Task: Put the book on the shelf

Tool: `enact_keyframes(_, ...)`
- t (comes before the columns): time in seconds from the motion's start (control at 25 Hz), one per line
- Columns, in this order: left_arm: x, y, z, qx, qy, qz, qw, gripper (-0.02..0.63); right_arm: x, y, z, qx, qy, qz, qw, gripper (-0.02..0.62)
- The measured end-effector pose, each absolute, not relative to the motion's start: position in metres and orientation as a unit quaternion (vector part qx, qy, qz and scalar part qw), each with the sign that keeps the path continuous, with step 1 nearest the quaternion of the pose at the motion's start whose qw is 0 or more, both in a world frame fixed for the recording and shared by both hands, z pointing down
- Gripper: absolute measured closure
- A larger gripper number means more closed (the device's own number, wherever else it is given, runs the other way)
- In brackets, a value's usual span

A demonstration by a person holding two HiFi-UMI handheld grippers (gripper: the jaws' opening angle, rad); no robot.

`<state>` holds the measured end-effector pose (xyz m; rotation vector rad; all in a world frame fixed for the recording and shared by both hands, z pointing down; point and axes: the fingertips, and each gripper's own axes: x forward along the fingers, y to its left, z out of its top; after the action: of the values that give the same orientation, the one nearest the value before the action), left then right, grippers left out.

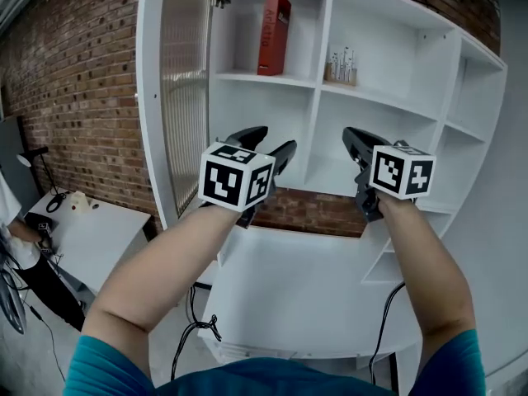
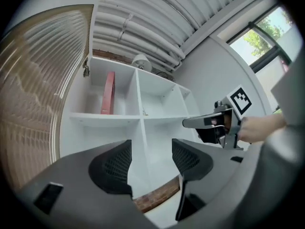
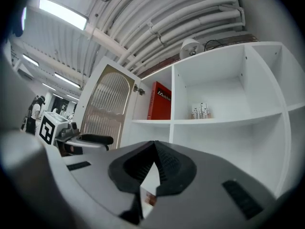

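Note:
A red book [image 1: 274, 33] stands upright in the upper left compartment of the white shelf unit [image 1: 318, 82]; it also shows in the left gripper view [image 2: 109, 93] and the right gripper view [image 3: 159, 101]. Both grippers hang in front of the shelf, below the book's level and apart from it. My left gripper [image 1: 272, 143] [image 2: 151, 156] is open with only air between its pads. My right gripper [image 1: 355, 139] [image 3: 153, 143] is shut, its pads meeting at the tips with nothing between them. Neither gripper touches the book.
An open door with ribbed glass [image 1: 183, 81] hangs at the shelf's left side. Small bottles [image 1: 341, 66] stand in the compartment right of the book. A white table [image 1: 91, 229] sits at lower left by the brick wall, and cables [image 1: 198, 328] lie on the floor.

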<state>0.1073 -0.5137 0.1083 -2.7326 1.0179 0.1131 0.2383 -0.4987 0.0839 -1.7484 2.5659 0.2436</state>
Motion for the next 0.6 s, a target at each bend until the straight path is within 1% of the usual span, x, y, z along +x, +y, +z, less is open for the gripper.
enact_keyframes(0.2, 0.1, -0.482, 0.19, -0.943, 0.318, 0.015, 0.1, 0.36, 0.223, -0.475, 0.132, -0.545, 0.836, 0.073, 0.004, 0.574)
enact_keyframes(0.32, 0.091, -0.475, 0.239, -0.947, 0.311, 0.003, 0.081, 0.395, 0.221, -0.467, 0.166, -0.543, 0.837, 0.068, 0.003, 0.574)
enact_keyframes(0.6, 0.063, -0.487, 0.321, -0.948, 0.316, 0.003, 0.041, 0.482, 0.227, -0.466, 0.242, -0.539, 0.841, 0.034, -0.008, 0.574)
